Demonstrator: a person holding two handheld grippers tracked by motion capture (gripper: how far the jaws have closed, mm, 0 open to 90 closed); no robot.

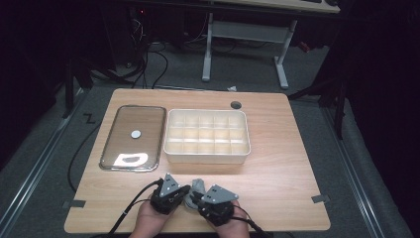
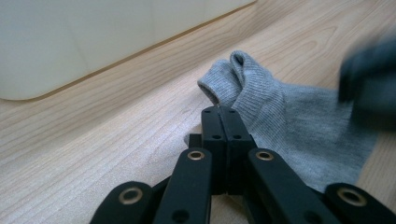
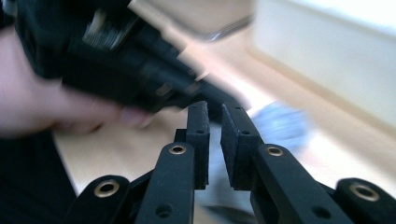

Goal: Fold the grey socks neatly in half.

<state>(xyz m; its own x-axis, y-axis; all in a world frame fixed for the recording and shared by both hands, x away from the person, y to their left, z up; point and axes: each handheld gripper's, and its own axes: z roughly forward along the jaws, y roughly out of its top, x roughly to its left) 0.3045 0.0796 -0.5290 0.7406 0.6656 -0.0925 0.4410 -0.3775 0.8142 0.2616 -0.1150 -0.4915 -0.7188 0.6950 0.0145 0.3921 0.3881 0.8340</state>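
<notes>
Grey sock (image 2: 289,121) lies flat on the wooden table (image 1: 277,163), just ahead of both claws. Left gripper (image 2: 225,116) is clenched on the sock's near edge. Right gripper (image 3: 215,114) stands slightly parted, grasping nothing. White compartment box (image 1: 207,134) sits beyond them.

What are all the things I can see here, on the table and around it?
Table: one, light wood, centre of the high view.
Divided box: one, cream, many compartments, middle of the table.
Tray: one, clear with a metal rim, left of the box, a small white disc at its middle.
Sock: one, grey, near edge of the table, between the two grippers.
Desk frame: one, white legs, on the floor beyond the table.
Cables: several, black, on the floor at far left.
Left gripper: one, black, jaws together at the sock's edge.
Right gripper: one, black, jaws slightly apart.
Hands: two, at the bottom edge.
</notes>
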